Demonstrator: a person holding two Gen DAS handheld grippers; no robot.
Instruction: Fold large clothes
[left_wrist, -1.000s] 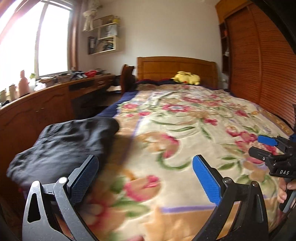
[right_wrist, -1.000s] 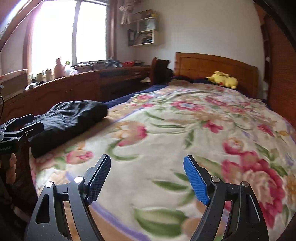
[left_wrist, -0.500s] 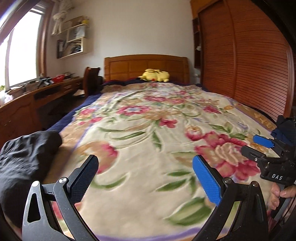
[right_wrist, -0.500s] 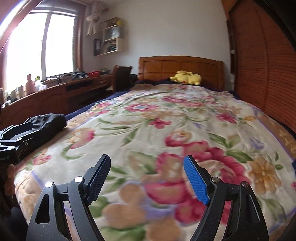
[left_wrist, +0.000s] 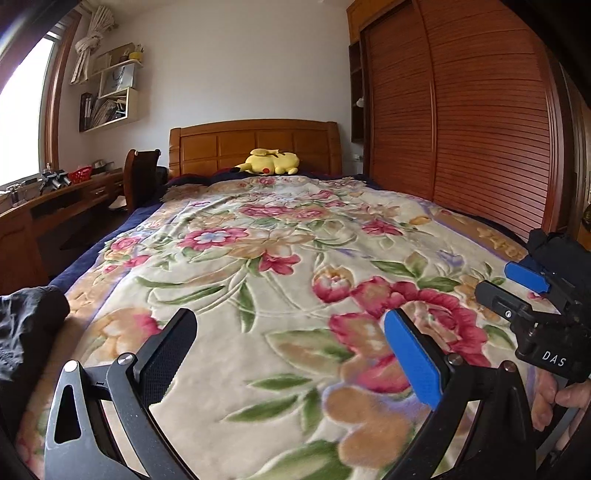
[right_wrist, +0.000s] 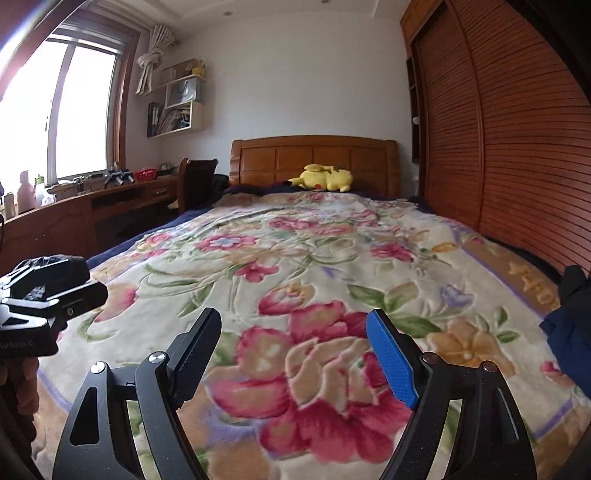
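A folded black garment (left_wrist: 26, 332) lies at the near left edge of the bed; in the right wrist view only its top (right_wrist: 48, 259) shows behind the left gripper (right_wrist: 94, 282). A pile of dark blue and black clothes (right_wrist: 569, 332) sits at the bed's right edge, also seen in the left wrist view (left_wrist: 554, 247). My left gripper (left_wrist: 291, 354) hovers open over the floral blanket (left_wrist: 295, 258) with nothing between its fingers. My right gripper (right_wrist: 293, 354) is open and empty too, and its side (left_wrist: 496, 280) appears near the dark pile, held by a hand (left_wrist: 554, 395).
A yellow plush toy (right_wrist: 325, 179) lies by the wooden headboard (right_wrist: 314, 158). A desk (right_wrist: 92, 206) with bottles and a chair (right_wrist: 195, 181) run along the left. Slatted wardrobe doors (right_wrist: 517, 166) stand close along the right side of the bed.
Both views have swung to the right. The black garment slid to the left edge of view, and the dark clothes at the right have come into view. Both grippers stayed open.
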